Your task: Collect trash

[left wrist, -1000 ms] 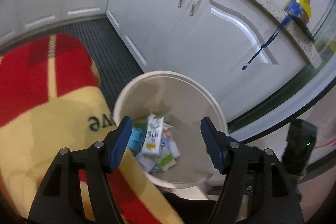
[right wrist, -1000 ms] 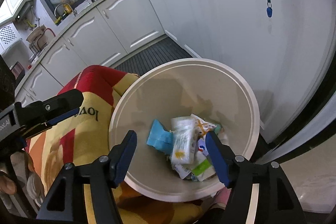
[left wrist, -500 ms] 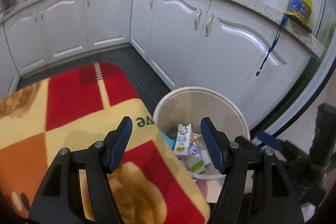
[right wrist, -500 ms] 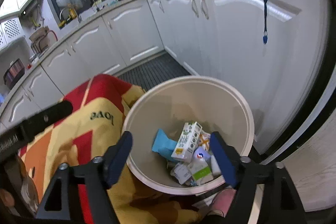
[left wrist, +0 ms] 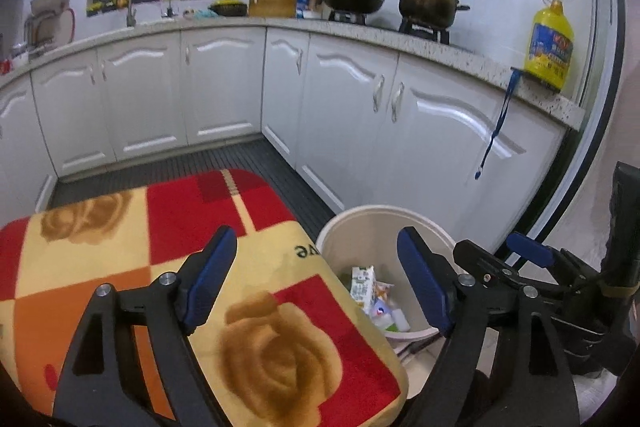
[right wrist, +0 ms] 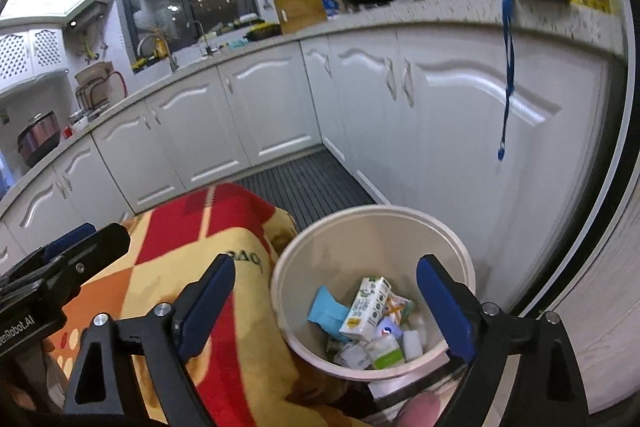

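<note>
A white round trash bin (right wrist: 400,223) (left wrist: 348,223) stands on the floor by the cabinets. Inside lie a milk carton (right wrist: 364,303) (left wrist: 362,285), a blue packet (right wrist: 326,311) and several other wrappers. My right gripper (right wrist: 332,301) hangs above the bin, its jaws opening wide with nothing between the pads. My left gripper (left wrist: 316,281) is over the blanket's edge and the bin's left rim, its jaws also opening and empty. The right gripper's fingers (left wrist: 528,251) show at the right of the left wrist view.
A red, yellow and orange blanket (left wrist: 120,239) (right wrist: 224,223) covers a surface left of the bin. White cabinets (left wrist: 440,139) run behind, with pots (left wrist: 428,1) and a yellow oil bottle (left wrist: 550,45) on the counter. A blue lanyard (right wrist: 506,75) hangs down a door.
Both grippers have risen and tilted up away from the bin, which now looks smaller and lower. Both sets of jaws have spread wider. The trash stays in the bin.
</note>
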Tool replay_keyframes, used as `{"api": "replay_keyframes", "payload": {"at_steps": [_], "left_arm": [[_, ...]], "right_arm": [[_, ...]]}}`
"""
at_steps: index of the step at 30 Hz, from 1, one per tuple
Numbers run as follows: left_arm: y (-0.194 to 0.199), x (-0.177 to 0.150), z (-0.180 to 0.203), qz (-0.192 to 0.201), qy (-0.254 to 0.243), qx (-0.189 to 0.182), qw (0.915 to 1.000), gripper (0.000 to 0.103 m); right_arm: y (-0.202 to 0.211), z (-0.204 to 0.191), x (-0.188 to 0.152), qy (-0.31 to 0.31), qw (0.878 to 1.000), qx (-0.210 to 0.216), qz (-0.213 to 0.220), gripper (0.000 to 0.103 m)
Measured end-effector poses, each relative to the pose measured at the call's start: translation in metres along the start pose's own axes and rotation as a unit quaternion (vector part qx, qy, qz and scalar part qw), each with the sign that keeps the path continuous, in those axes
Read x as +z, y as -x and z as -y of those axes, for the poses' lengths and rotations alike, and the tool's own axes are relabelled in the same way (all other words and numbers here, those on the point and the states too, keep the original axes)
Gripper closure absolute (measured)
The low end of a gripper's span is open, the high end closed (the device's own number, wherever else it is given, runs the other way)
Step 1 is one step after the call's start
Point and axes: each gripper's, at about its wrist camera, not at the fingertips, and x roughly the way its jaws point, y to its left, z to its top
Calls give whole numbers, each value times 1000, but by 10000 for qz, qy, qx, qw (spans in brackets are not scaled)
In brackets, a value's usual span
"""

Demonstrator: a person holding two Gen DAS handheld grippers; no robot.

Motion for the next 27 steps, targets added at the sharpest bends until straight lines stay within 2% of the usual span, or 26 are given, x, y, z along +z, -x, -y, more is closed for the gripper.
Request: {"api": "replay_keyframes", "payload": {"at_steps": [14,27], "left_arm": [[58,-3,-23,469,-18,588,9972,21],[77,-3,-31,630,71,656,9958,21]], "right_arm": [[38,-35,5,219,9980,225,556,2],[51,-45,3,402,9960,296,735,1]]}}
